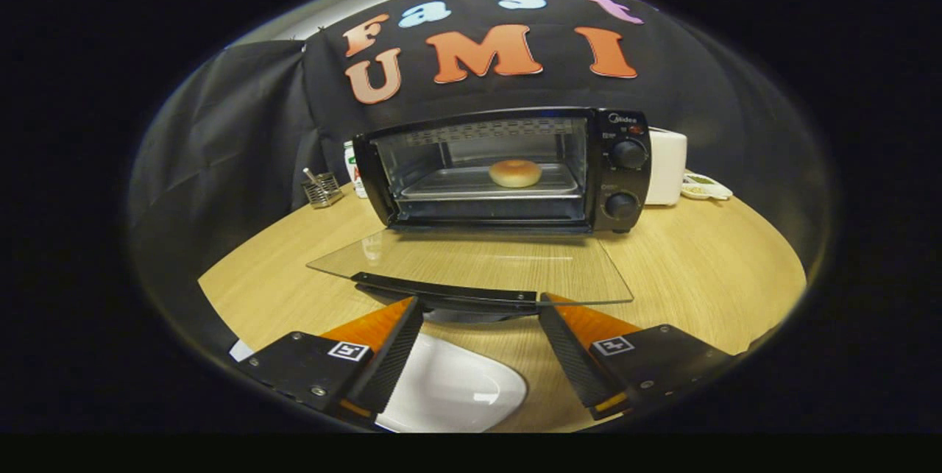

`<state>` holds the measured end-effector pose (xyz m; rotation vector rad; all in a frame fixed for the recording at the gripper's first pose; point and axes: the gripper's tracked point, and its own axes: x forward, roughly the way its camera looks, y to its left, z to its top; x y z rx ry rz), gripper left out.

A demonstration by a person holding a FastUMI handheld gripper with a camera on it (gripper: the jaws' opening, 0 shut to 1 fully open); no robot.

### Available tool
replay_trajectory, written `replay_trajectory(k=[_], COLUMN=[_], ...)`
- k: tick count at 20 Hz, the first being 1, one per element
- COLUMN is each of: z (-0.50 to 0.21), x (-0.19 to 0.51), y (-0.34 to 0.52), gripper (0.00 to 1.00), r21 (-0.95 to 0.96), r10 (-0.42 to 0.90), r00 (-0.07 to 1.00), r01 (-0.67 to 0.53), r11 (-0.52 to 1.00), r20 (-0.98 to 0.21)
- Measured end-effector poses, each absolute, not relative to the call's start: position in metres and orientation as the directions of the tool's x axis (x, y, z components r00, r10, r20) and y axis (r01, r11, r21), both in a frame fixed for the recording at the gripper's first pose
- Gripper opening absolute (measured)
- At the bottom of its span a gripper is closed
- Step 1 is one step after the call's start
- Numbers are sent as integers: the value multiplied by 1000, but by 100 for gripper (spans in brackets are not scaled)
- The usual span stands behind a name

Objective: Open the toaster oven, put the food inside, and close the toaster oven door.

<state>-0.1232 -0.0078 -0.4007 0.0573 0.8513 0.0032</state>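
A black toaster oven [622,171] stands on the round wooden table [706,267], its glass door [478,267] folded down flat toward me. Inside, a round bun [515,173] rests on the metal tray [441,186]. The door's dark handle [449,293] runs along its near edge, just ahead of my fingertips. My gripper [480,304] is open, its fingers spread wide with the tips right under or at the handle bar; nothing is held between them. I cannot tell whether the tips touch the handle.
A white empty plate [449,392] lies on the table below and between the fingers. Behind the oven sit a white appliance [666,164], a small dish [706,186], a can [355,168] and a wire holder [322,190].
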Motion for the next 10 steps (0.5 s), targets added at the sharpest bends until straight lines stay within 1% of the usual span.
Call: replay_trajectory(k=[3, 10], z=[-381, -365], x=[-105, -83], y=[-7, -7], gripper=[94, 98], r21=[60, 107], r10=[31, 63], r00=[704, 719], r01=[16, 15], r11=[998, 994], r20=[-710, -692])
